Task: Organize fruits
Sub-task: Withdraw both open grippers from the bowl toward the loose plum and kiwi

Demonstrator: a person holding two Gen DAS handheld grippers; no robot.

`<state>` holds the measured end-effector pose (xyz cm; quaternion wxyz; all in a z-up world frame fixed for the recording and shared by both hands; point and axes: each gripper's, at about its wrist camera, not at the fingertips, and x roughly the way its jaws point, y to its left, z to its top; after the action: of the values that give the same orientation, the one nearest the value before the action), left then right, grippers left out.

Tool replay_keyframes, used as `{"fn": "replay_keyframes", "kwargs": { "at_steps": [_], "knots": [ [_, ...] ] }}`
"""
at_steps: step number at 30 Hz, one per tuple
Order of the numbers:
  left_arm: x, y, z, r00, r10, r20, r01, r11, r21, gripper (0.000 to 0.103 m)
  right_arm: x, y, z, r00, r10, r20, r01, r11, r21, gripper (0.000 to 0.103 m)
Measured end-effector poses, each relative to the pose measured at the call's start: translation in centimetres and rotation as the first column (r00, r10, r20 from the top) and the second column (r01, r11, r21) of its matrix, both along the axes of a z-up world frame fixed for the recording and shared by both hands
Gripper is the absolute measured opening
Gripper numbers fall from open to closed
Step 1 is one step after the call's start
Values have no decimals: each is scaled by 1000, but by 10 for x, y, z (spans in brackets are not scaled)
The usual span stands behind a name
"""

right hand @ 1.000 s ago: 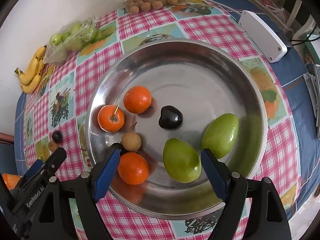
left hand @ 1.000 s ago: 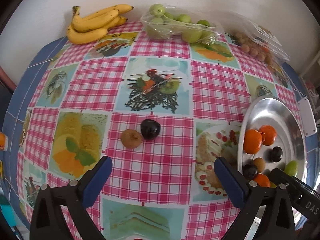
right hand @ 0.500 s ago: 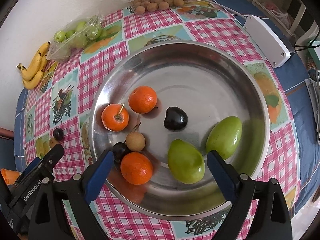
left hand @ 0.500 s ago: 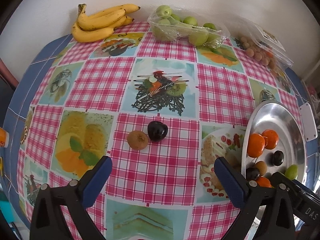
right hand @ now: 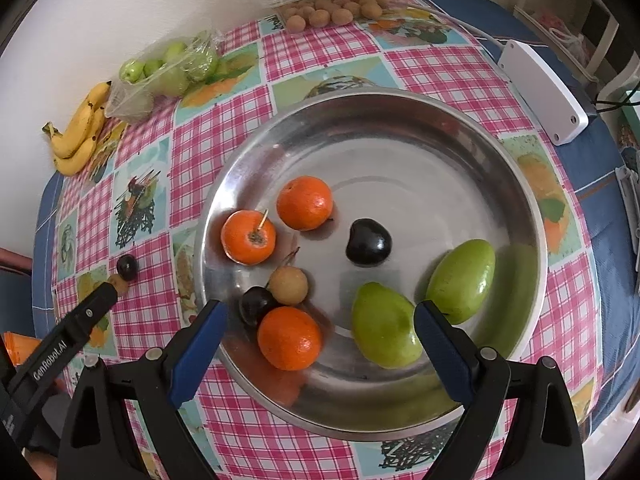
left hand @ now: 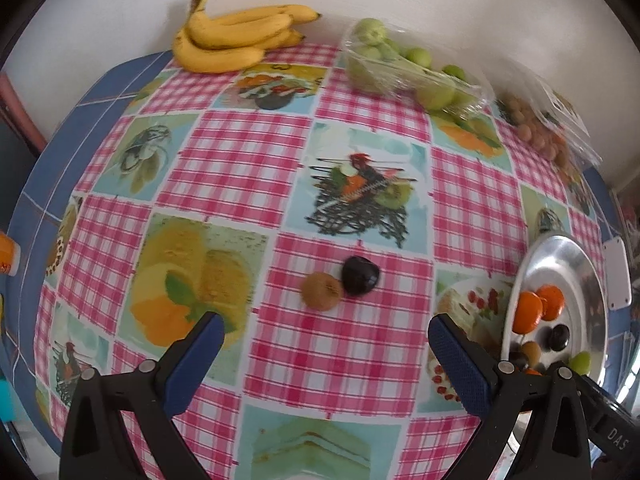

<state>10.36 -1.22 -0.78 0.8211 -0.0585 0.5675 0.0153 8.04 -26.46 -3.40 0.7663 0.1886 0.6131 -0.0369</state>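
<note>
A dark plum [left hand: 359, 275] and a small brown fruit [left hand: 321, 291] lie touching on the checked tablecloth, just ahead of my open, empty left gripper [left hand: 322, 350]. They also show far left in the right wrist view, the plum [right hand: 127, 267] beside the brown fruit [right hand: 119, 282]. A steel plate [right hand: 400, 120] holds three oranges [right hand: 304, 203], two green mangoes [right hand: 461, 280], two dark plums [right hand: 368, 242] and a brown fruit [right hand: 288, 285]. My right gripper [right hand: 318, 354] hovers open and empty over the plate's near edge. The plate [left hand: 576, 258] sits at the right in the left wrist view.
Bananas [left hand: 232, 38], a bag of green fruits [left hand: 404, 68] and a clear box of small brown fruits [left hand: 540, 128] line the far edge by the wall. A white power adapter [right hand: 542, 90] with cable lies right of the plate.
The left gripper has moved forward and left toward the plum and brown fruit. The right gripper has drawn back from the plate, uncovering a dark plum beside the near orange.
</note>
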Motion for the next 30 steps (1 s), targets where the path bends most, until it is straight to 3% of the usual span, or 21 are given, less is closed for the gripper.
{"fn": "replay_keyframes", "kwargs": {
  "at_steps": [18,30],
  "knots": [
    [4,66,11,990,139,30,-138,989,-48,103,11,61,21,987,140,81,-141,990,7,95],
    [3,105,8,969,246,15,-244,965,-94,103,20,105,28,967,222,127,-227,974,25,95]
  ]
}}
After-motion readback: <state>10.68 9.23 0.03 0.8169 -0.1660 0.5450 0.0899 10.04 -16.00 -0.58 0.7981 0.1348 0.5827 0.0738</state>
